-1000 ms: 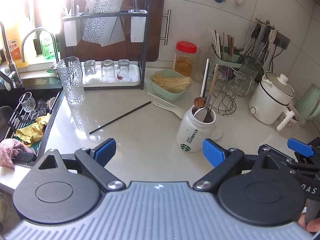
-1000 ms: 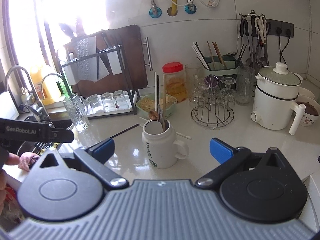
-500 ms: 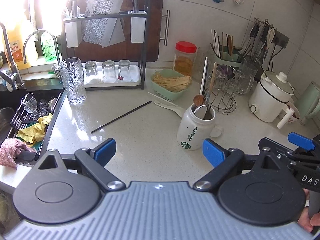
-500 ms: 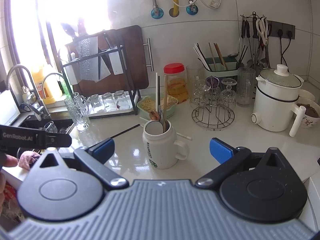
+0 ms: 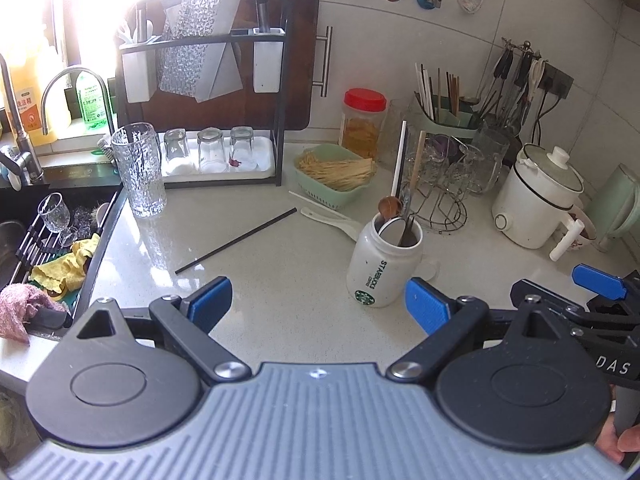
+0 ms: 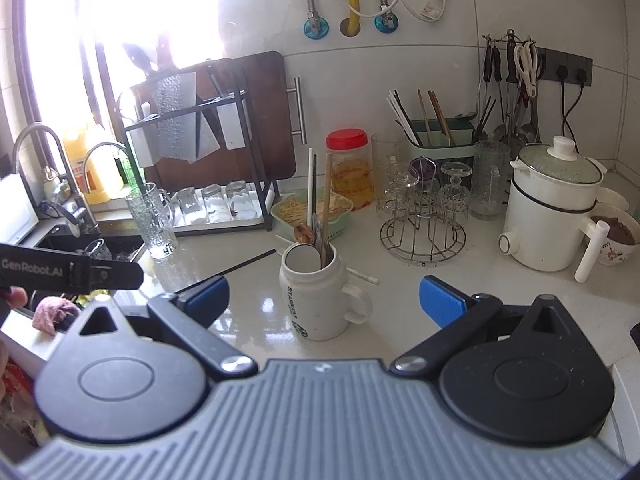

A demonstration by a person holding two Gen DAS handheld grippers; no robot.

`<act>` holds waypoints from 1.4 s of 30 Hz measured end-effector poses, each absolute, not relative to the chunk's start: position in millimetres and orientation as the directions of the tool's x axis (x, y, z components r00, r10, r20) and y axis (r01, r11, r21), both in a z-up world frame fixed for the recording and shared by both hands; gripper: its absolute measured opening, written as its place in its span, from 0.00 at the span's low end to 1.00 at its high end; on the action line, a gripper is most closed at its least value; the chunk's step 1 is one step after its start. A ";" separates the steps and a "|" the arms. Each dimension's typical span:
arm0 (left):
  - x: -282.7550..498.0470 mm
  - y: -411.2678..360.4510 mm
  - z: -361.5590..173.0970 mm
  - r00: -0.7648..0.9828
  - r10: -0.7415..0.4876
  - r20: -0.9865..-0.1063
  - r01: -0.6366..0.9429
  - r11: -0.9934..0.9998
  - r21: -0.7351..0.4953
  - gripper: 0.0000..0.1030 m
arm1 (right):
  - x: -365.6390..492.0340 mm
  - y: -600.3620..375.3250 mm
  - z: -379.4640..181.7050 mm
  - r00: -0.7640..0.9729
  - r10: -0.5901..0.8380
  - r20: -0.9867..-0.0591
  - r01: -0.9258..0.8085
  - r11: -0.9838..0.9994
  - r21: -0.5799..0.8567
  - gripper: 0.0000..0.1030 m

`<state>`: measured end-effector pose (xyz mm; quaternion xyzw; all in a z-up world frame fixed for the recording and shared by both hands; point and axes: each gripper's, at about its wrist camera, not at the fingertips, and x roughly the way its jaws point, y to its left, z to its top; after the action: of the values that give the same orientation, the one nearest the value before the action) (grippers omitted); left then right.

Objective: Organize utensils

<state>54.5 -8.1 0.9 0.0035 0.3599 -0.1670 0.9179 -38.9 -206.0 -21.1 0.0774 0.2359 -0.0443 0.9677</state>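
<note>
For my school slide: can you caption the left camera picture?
Open left gripper above a counter, near a mug of utensils and a loose black chopstick.

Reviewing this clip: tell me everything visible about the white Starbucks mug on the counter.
The white mug is a glossy, ceramic-looking cup with a rounded shoulder, narrower mouth and a loop handle. Green Starbucks lettering and a round logo mark its side. It stands upright on the pale counter, ahead of both open grippers, touched by neither. Inside stand a wooden spoon, a metal spoon, and white, dark and wooden chopsticks, leaning on the rim. A white spoon lies just behind it; contact is unclear.
</note>
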 end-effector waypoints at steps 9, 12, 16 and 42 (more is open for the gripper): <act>68.6 -9.1 1.4 0.680 -0.307 -0.666 0.307 0.944 -0.122 0.93 | -30.0 -204.8 -19.2 0.889 -0.047 -0.456 0.122 0.983 0.135 1.00; 73.5 -10.9 0.7 0.675 -0.309 -0.670 0.308 0.943 -0.124 0.93 | -25.5 -205.1 -19.1 0.885 -0.048 -0.462 0.124 0.983 0.135 1.00; 82.0 -14.5 -1.7 0.659 -0.314 -0.684 0.315 0.940 -0.129 0.93 | -20.5 -205.2 -17.5 0.877 -0.051 -0.477 0.123 0.985 0.121 1.00; 102.9 -29.7 12.0 0.650 -0.324 -0.687 0.342 0.933 -0.117 0.93 | -6.4 -209.9 -15.3 0.874 -0.056 -0.484 0.148 0.977 0.155 1.00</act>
<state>102.9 -29.7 12.0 0.0116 0.3759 -0.1833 0.9083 -6.4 -209.9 -15.3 0.0939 0.2459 -0.0528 0.9633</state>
